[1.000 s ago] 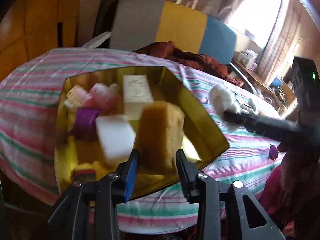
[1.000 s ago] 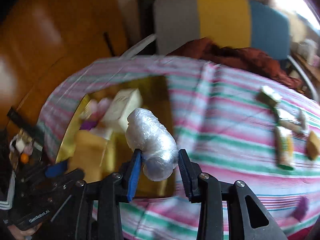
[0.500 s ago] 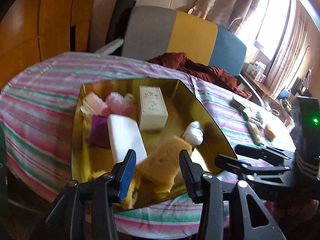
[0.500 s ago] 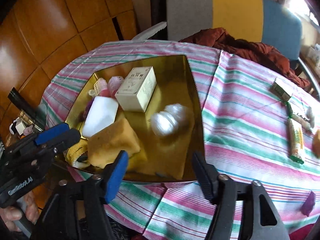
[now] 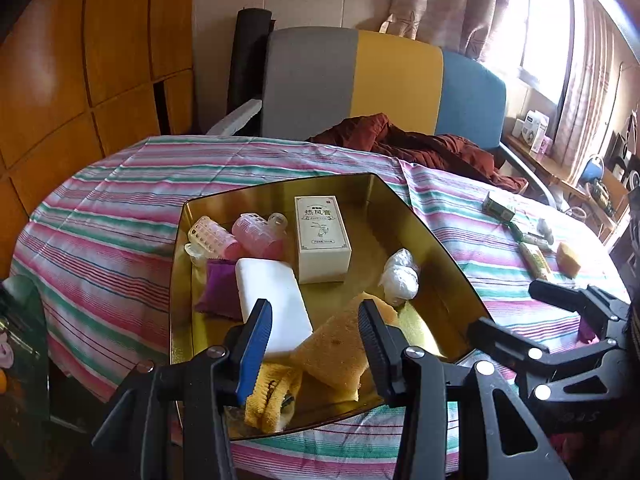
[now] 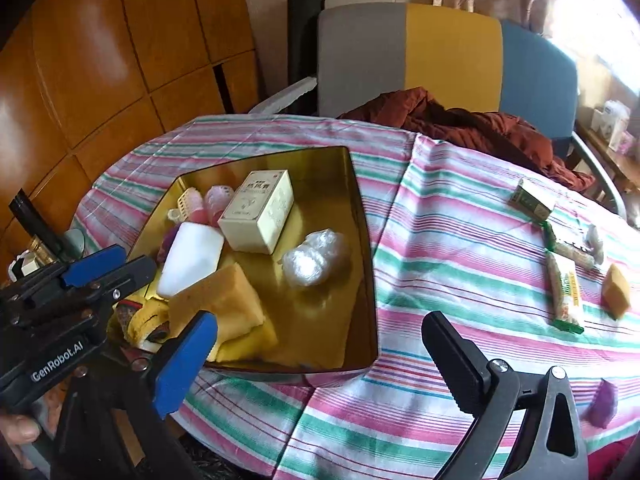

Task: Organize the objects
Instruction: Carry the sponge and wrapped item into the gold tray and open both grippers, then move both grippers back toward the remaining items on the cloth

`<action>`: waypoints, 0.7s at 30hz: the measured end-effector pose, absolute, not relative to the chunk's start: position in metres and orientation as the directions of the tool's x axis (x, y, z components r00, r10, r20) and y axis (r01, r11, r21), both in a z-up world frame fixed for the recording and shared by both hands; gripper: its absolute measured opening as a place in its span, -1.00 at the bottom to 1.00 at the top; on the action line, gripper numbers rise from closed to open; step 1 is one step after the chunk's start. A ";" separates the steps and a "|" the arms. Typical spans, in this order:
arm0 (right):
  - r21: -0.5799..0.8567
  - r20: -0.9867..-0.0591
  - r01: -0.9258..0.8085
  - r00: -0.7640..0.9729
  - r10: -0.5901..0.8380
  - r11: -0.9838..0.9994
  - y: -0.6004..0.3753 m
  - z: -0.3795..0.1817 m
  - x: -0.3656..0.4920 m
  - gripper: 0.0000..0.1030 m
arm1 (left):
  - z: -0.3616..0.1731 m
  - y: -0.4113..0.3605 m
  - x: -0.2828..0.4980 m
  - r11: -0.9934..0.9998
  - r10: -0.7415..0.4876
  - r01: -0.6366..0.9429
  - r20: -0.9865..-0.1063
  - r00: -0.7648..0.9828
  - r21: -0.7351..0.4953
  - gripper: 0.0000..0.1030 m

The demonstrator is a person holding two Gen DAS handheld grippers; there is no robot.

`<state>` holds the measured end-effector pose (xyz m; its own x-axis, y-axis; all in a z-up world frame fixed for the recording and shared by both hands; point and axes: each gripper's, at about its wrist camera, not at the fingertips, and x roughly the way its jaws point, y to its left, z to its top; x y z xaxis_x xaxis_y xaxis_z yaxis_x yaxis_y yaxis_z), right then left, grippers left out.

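The tabletop (image 6: 460,240), under a striped cloth, fills both views, with a tri-colour chair (image 6: 448,64) at twelve o'clock behind it. The gold tray (image 6: 366,240) sits at about ten o'clock in the right wrist view and already holds a cream box (image 6: 258,210), a white block (image 6: 192,258), a sponge (image 6: 216,304), a plastic-wrapped bundle (image 6: 316,258), pink curlers (image 5: 240,236) and a purple pouch (image 5: 218,292). Both tools are empty: the right hand-held gripper (image 6: 320,348) hangs with its jaws spread wide over the tray's near edge, and the left hand-held gripper (image 5: 316,332) stands moderately open above the sponge, gripping nothing. What is left to tidy lies at two to three o'clock on the cloth: a green carton (image 6: 532,200), a long snack packet (image 6: 566,292), a second packet (image 6: 568,244) crossing above it, a small sponge piece (image 6: 616,290), and a purple scrap (image 6: 602,398) near five o'clock. The sensible next step looks like a reach by the right tool toward that cluster. It would pay to take one item at a time, closing across the narrow width of the long packet rather than its length, and to approach low so the neighbouring wrappers are not dragged along. Inside the tray, the bare patch at its right side seems the best landing spot.
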<state>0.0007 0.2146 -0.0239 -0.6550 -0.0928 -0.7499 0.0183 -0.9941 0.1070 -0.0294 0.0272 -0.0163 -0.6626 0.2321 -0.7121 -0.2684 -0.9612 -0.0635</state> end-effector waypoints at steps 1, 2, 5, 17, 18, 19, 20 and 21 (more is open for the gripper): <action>0.106 -0.748 0.011 -0.658 -0.087 -0.994 0.216 -0.024 0.001 0.99 | -0.016 0.029 -0.029 -0.960 0.230 -0.273 -0.712 -0.664 -0.057 -0.12; 0.101 -0.746 0.003 -0.662 -0.078 -0.995 0.218 -0.023 0.002 0.99 | -0.015 0.032 -0.028 -0.960 0.229 -0.277 -0.711 -0.665 -0.051 -0.12; 0.087 -0.746 -0.012 -0.663 -0.058 -0.996 0.223 -0.024 0.003 0.99 | -0.015 0.039 -0.025 -0.956 0.225 -0.292 -0.711 -0.667 -0.028 -0.12; 0.033 -0.738 -0.105 -0.673 0.046 -0.994 0.268 -0.018 0.004 0.99 | -0.008 0.068 -0.018 -0.931 0.230 -0.363 -0.707 -0.669 0.041 -0.12; 0.030 -0.739 -0.117 -0.672 0.057 -0.993 0.275 -0.017 0.003 0.99 | -0.007 0.071 -0.017 -0.929 0.231 -0.367 -0.705 -0.671 0.045 -0.12; 0.026 -0.739 -0.130 -0.670 0.068 -0.991 0.282 -0.016 0.003 0.99 | -0.006 0.073 -0.017 -0.926 0.233 -0.373 -0.703 -0.672 0.050 -0.12; 0.020 -0.739 -0.141 -0.669 0.080 -0.990 0.289 -0.015 0.002 0.99 | -0.006 0.076 -0.017 -0.924 0.236 -0.379 -0.703 -0.671 0.052 -0.12; 0.012 -0.736 -0.153 -0.670 0.095 -0.988 0.297 -0.013 0.001 0.99 | -0.005 0.078 -0.017 -0.921 0.240 -0.386 -0.703 -0.670 0.053 -0.12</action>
<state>0.0012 0.2972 -0.0127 -0.6698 0.0947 -0.7364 -0.1529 -0.9882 0.0120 -0.0173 0.0783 -0.0046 -0.6699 0.2400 -0.7026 -0.3859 -0.9210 0.0533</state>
